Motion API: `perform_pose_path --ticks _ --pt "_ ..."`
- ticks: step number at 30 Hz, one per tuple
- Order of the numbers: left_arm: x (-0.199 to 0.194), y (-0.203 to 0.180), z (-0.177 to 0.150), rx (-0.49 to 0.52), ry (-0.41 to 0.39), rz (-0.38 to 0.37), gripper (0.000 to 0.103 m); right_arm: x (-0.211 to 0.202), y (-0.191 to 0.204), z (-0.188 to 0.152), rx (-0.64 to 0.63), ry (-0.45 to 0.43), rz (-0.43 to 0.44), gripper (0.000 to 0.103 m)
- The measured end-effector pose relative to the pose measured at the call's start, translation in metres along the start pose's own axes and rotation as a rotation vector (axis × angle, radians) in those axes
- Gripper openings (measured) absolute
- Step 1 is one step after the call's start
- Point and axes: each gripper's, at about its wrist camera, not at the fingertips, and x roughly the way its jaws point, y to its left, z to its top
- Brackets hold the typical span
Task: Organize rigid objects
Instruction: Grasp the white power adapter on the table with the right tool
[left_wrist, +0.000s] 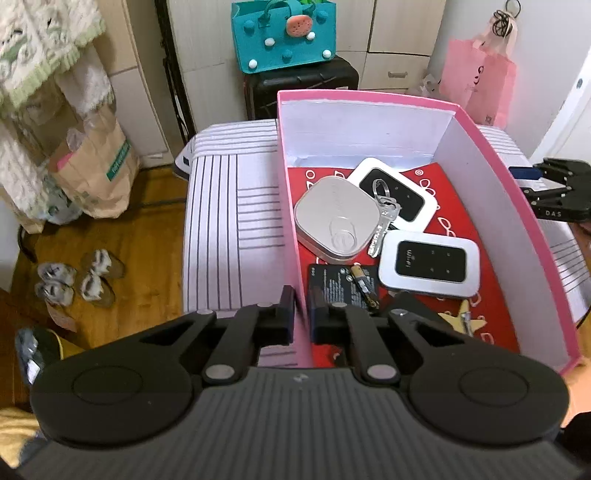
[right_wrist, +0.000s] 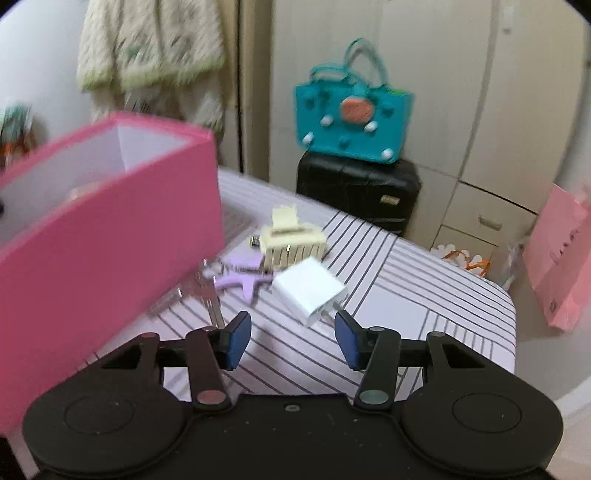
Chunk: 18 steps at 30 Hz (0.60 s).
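Two grippers work at a pink box (left_wrist: 491, 177) on a striped table (right_wrist: 424, 295).
The left gripper (left_wrist: 302, 317) clamps the box's near wall; two routers (left_wrist: 430, 267), keys (left_wrist: 382, 221) and a battery (left_wrist: 364, 286) lie inside. The right gripper (right_wrist: 291, 341) hangs open, empty, above a white charger (right_wrist: 308, 291).

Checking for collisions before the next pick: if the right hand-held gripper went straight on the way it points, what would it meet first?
Most likely the white charger block lying on the striped cloth, just ahead of the open right hand-held gripper; depth is unclear through the blur.
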Motion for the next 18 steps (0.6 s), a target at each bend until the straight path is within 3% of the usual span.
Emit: perform_pose_path --ticks 5,12,18 --pt "0.006 0.000 0.003 -0.019 0.007 0.006 0.007 0.016 -0.006 0.004 -0.038 0.004 -0.020 0.055" --pt "0.006 0.001 0.004 -0.035 0.003 0.012 0.006 0.035 -0.024 0.012 -0.009 0.011 0.032 0.063" --pt "0.005 0.001 0.003 -0.053 -0.009 0.017 0.006 0.048 -0.033 0.015 0.071 0.023 0.088 0.064"
